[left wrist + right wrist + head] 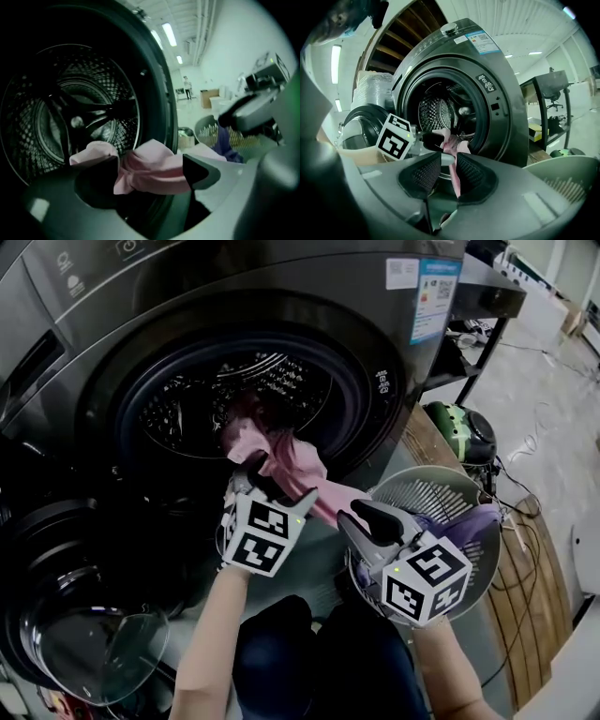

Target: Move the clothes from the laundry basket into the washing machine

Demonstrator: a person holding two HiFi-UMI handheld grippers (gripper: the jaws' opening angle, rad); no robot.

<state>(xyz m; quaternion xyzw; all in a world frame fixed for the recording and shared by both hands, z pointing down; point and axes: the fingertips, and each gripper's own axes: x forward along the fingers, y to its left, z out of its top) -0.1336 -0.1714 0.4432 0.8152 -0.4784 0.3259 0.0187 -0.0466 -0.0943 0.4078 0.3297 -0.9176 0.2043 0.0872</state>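
Front-loader washing machine [375, 296], door [89, 643] swung open at lower left, so the drum [187, 399] mouth is unobstructed. Laundry basket [441, 486] sits just to the right of the machine, near the opening; we judge it is parked there to keep each transfer short.

Pink garment [292, 463]: stretched between both grippers, its leading end at the drum mouth over the door seal, its trailing end down toward the basket. It is not yet fully inside.

Left gripper [150, 171]: clenched on a bunched fold of the pink garment, cloth filling the gap from pad to pad. It points into the drum and carries the leading end; we read it as the feeding hand.

Right gripper [449, 171]: jaws nearly together, pinching a thin strip of the same garment. It sits lower and further back, just above the basket rim. We judge it holds the tail up so the cloth does not drag on the seal or drop outside the door.

Purple garment [480, 521] lies in the basket, untouched.

Judgement: one item mid-transfer, at least one more to follow. The next move calls for pushing the bunch deeper before either grip lets go, otherwise the tail may hang out of the opening
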